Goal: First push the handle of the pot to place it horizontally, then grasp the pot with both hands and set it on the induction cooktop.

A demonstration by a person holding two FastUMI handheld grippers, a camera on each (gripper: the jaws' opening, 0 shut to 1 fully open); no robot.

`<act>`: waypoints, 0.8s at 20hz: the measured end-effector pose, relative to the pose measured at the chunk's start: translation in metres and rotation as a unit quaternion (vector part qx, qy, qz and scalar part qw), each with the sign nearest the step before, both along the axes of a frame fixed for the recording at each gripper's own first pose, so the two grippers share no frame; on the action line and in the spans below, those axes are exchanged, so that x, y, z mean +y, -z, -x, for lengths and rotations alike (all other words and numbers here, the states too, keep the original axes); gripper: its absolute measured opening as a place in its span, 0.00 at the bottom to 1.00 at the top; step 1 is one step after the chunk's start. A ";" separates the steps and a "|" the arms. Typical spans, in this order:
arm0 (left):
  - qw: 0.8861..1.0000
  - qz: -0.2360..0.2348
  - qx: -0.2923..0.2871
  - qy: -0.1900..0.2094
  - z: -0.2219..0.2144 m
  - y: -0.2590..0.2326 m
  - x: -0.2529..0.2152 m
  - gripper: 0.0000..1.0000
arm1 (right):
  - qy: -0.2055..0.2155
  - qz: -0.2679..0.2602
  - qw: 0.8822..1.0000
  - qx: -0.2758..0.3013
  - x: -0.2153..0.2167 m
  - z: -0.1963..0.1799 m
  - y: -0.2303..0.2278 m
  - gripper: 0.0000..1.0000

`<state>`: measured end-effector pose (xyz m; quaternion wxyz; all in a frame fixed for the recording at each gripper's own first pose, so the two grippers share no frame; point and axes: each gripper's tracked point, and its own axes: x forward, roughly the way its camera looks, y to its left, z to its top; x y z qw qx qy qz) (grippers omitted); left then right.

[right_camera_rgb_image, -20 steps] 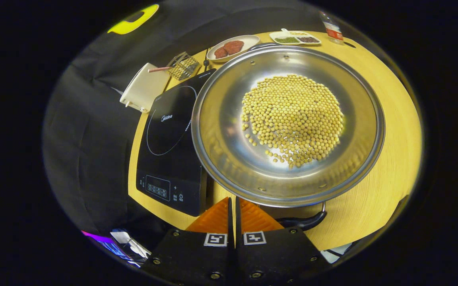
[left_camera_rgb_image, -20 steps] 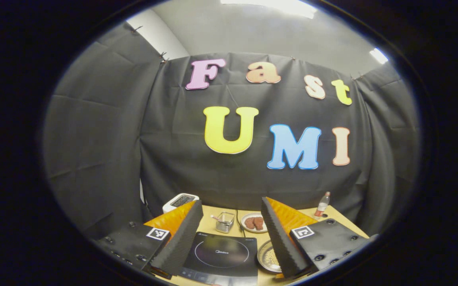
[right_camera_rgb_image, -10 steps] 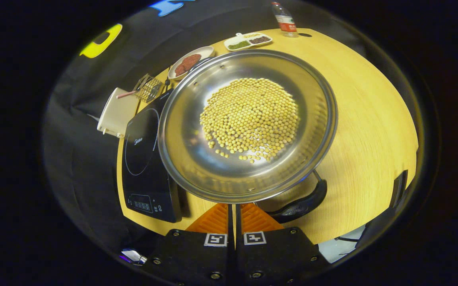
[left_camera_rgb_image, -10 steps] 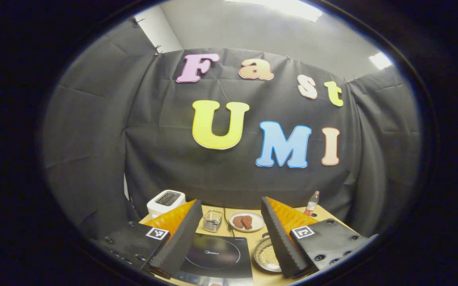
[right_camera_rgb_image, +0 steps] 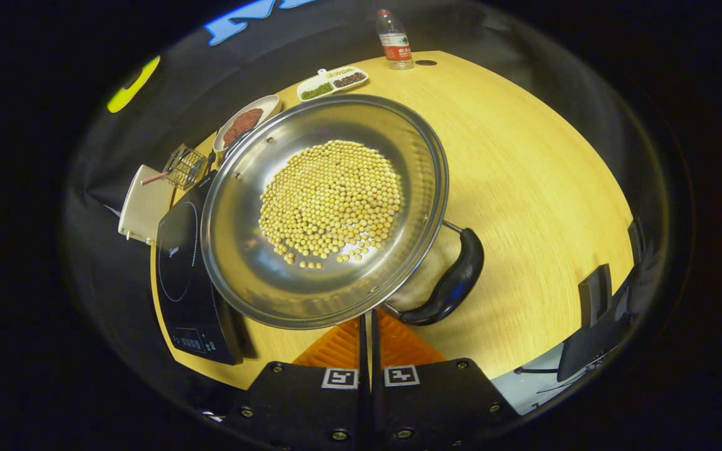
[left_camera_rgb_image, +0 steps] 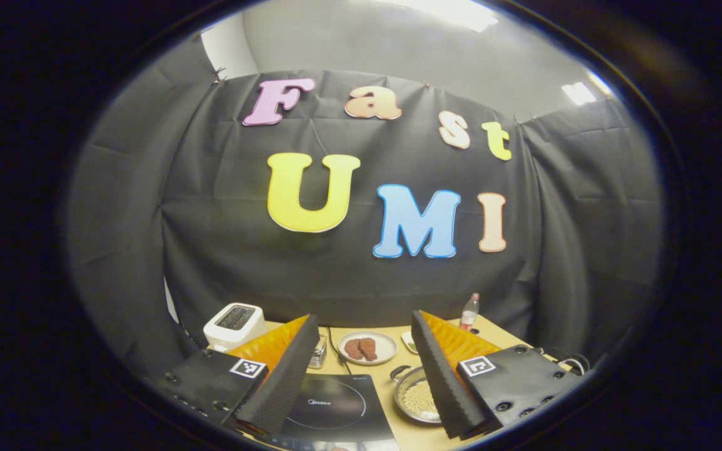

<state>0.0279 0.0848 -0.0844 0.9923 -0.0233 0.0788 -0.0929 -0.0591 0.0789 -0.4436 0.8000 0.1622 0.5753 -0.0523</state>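
A steel pot (right_camera_rgb_image: 242,250) holding yellow beans (right_camera_rgb_image: 329,200) sits on the wooden table, right beside the black induction cooktop (right_camera_rgb_image: 182,263). Its black handle (right_camera_rgb_image: 452,285) curves along the near right of the rim. My right gripper (right_camera_rgb_image: 367,322) is shut with nothing between its fingers, the tips at the pot's near rim, just left of the handle's lower end. In the left gripper view my left gripper (left_camera_rgb_image: 364,316) hangs open, high above the table's near side, with the cooktop (left_camera_rgb_image: 333,407) and the pot (left_camera_rgb_image: 414,401) below it.
A white toaster (right_camera_rgb_image: 141,203) and a wire basket (right_camera_rgb_image: 184,168) stand behind the cooktop. A plate of meat (right_camera_rgb_image: 245,119), a divided dish (right_camera_rgb_image: 333,81) and a bottle (right_camera_rgb_image: 393,41) line the far edge. Bare tabletop (right_camera_rgb_image: 536,188) stretches right of the pot.
In the right gripper view the pot has slid left and turned, and its handle has swung from under the rim out to the right. The left gripper view has panned right.
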 end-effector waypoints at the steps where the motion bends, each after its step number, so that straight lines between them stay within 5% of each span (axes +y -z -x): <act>1: 1.000 -0.003 0.001 0.005 -0.001 0.002 -0.007 0.98 | 0.000 0.007 1.000 0.001 -0.009 -0.002 0.002 0.01; 16: 0.998 -0.031 0.038 -0.028 -0.022 0.059 -0.086 0.96 | -0.046 0.041 0.998 -0.011 -0.105 -0.052 0.006 0.01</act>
